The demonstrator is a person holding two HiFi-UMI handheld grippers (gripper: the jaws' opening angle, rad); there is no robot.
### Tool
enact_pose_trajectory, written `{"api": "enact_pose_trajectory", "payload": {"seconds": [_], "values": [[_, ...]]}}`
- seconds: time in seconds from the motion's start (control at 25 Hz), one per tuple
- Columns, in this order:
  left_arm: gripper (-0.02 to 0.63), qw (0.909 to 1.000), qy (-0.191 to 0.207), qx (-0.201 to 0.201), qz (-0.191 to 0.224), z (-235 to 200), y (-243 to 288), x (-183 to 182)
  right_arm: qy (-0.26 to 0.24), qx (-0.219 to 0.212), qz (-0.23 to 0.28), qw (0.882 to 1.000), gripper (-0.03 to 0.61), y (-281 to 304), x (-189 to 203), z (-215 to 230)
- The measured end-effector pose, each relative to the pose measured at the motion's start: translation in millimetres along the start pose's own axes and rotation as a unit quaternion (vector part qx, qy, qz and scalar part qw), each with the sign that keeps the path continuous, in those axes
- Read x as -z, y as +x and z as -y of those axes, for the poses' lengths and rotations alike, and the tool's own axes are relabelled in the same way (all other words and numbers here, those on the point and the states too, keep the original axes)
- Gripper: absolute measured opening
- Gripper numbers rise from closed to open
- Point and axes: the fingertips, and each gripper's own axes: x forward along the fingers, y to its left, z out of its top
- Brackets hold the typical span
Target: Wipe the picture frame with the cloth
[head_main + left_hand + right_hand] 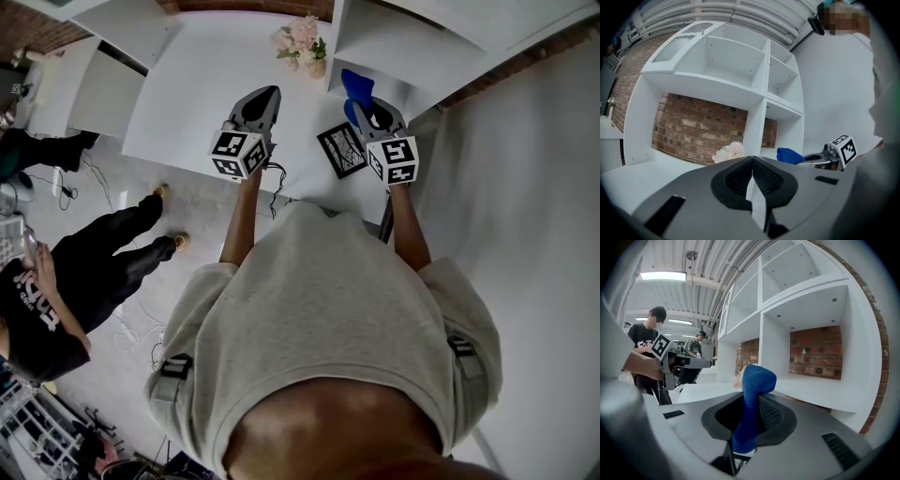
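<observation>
While left gripper [752,163] sits closed, right gripper [750,405] clamps the blue cloth [757,378].

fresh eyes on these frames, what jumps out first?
The bright blue cloth stands out, pinched upright in the right gripper against the all-white shelving. Next is the dark picture frame, lying on the white table just left of that gripper in the head view. The left gripper is shut on nothing, and pale flowers sit at the table's back.
</observation>
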Motion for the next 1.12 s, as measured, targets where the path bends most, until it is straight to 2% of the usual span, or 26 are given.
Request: {"api": "enact_pose_trajectory", "payload": {"seconds": [0.4, 1.12], "values": [[0.017, 0.9999, 0.004, 0.004, 0.010, -5.3, 8.2, -11.8, 0.006, 0.010, 0.016, 1.000, 0.078, 6.0, -14.2, 8.2], [0.017, 0.9999, 0.002, 0.006, 0.012, -3.3, 11.6, -13.6, 0.006, 0.015, 0.014, 1.000, 0.077, 4.5, -14.3, 13.6]]}}
